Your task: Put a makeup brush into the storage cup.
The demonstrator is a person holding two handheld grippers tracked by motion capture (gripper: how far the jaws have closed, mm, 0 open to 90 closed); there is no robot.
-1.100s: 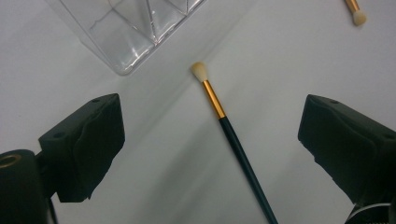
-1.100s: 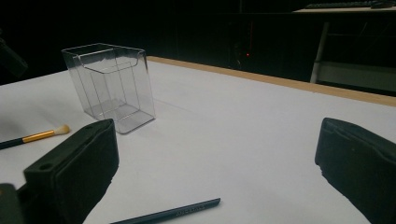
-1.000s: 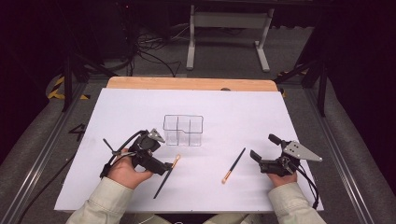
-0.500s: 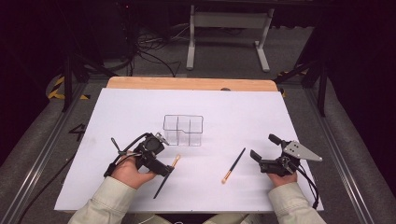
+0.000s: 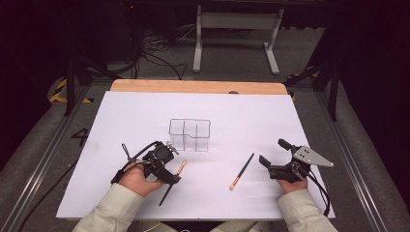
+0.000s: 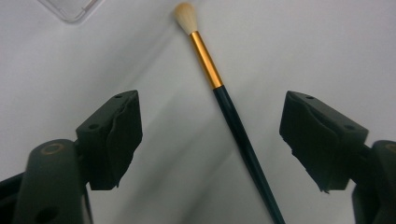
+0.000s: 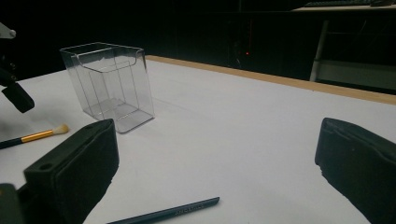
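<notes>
L gripper [image 5: 170,170], near the table's front-left, is tipped down over the left brush [image 5: 172,183]. Its jaws have just been closing but are open w/ a wide gap; in the left gripper view the brush [image 6: 229,112] lies flat on the white sheet between them, touched by neither pad. Brush has a pale tuft, a gold band, then a dark handle running toward the person. Tuft end points toward the clear box [image 5: 189,135], which stands upright just beyond the L gripper, about mid-table, divided into compartments; which ones can't be made out exactly.

Further right, a second brush [image 5: 241,171] lies flat on the white sheet [image 5: 241,111], tuft end nearer the person, handle angled away to the right. It sits between the box and the R gripper [image 5: 274,157], apart from both.

R gripper, held at front-right, points toward table centre, jaws wide open w/ nothing between them. In the right gripper view the dark handle [image 7: 163,212] lies low between the jaws, untouched; clear box [image 7: 109,91] is beyond at left.
</notes>
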